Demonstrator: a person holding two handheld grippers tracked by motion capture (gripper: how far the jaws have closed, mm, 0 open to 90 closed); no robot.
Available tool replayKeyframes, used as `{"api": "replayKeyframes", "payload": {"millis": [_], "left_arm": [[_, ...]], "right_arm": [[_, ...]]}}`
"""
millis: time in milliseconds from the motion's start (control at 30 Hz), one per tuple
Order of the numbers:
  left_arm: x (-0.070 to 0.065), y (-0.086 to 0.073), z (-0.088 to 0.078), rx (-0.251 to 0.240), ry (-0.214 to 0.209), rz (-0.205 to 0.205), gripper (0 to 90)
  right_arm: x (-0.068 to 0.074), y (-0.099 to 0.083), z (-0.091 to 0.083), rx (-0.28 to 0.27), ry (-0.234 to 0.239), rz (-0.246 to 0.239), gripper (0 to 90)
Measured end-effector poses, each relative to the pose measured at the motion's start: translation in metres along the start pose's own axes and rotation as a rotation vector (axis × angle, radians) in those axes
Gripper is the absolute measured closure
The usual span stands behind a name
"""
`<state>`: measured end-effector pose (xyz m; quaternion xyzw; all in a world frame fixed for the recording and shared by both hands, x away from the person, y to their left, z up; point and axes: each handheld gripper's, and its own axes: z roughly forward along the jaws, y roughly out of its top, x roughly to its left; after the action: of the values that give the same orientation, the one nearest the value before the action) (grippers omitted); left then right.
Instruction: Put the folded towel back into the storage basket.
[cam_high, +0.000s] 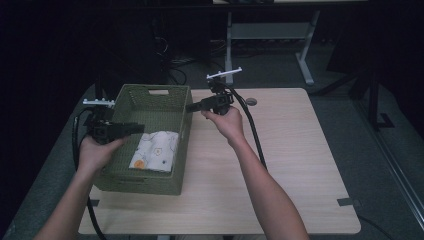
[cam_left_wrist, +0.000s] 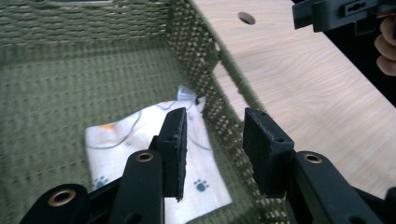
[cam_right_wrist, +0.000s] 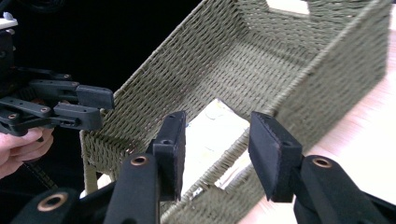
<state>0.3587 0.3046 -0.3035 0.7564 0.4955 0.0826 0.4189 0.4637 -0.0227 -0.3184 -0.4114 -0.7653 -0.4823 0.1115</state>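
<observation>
Folded cloth (cam_high: 154, 150) lies flat on the floor of the green woven basket (cam_high: 150, 186), lower-center of the high view, against the basket's right wall. Left gripper (cam_high: 135, 128) hovers over the basket's left rim, jaws apart, nothing between them. Right gripper (cam_high: 192, 106) sits just off the upper-right rim, jaws also apart and empty.

Step in hand looks like release and retreat: lift both clear of the wicker before swinging away, so no pad snags the weave or drags the cloth.

No brand or readable text; cloth print shows paw marks and, probably, cartoon animals — too blurred to confirm.
</observation>
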Motion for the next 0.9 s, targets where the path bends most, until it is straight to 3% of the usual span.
{"api": "replayKeyframes", "payload": {"millis": [900], "left_arm": [[-0.058, 0.012, 0.038, 0.018, -0.079, 0.064, 54.0]], "right_arm": [[-0.049, -0.043, -0.085, -0.085, -0.033, 0.069, 47.3]]}}
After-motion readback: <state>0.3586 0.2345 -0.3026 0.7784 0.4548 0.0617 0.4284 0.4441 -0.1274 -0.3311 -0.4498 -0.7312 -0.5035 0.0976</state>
